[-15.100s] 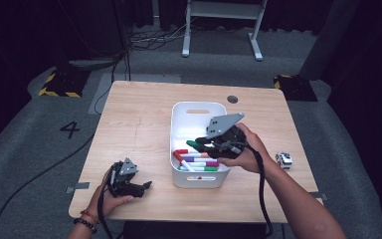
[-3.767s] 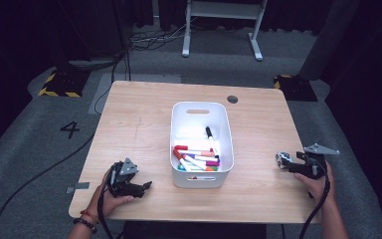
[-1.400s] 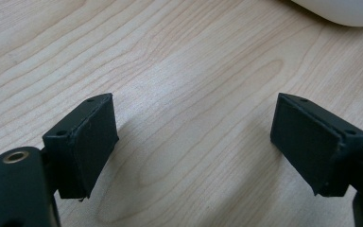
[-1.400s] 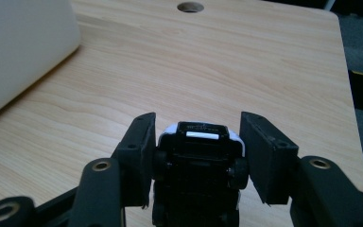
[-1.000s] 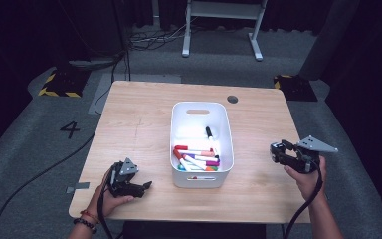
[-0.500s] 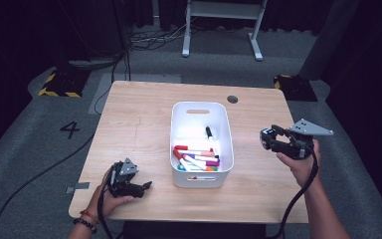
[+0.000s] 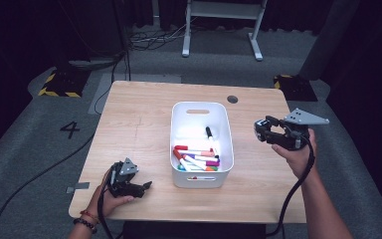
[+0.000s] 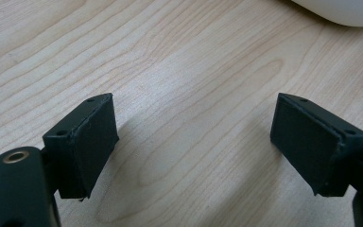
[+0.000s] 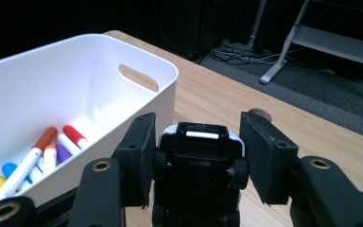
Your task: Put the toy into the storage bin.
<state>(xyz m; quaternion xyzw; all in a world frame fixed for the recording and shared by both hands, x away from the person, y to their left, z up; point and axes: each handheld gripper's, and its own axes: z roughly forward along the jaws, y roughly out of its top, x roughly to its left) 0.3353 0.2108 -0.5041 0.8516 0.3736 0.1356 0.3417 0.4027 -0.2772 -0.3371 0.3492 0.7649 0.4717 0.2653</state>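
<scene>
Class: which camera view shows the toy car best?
The right gripper view: the toy car sits close up, underside and wheels facing the camera, clamped between the right gripper pads. The high view shows it small and dark. The left gripper view shows bare table.

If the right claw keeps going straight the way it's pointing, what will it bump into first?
Probably the white bin. The right claw, gripping a small black toy car, points toward the bin's near wall. It looks held high, so it might pass over the rim; depth is hard to judge.
</scene>
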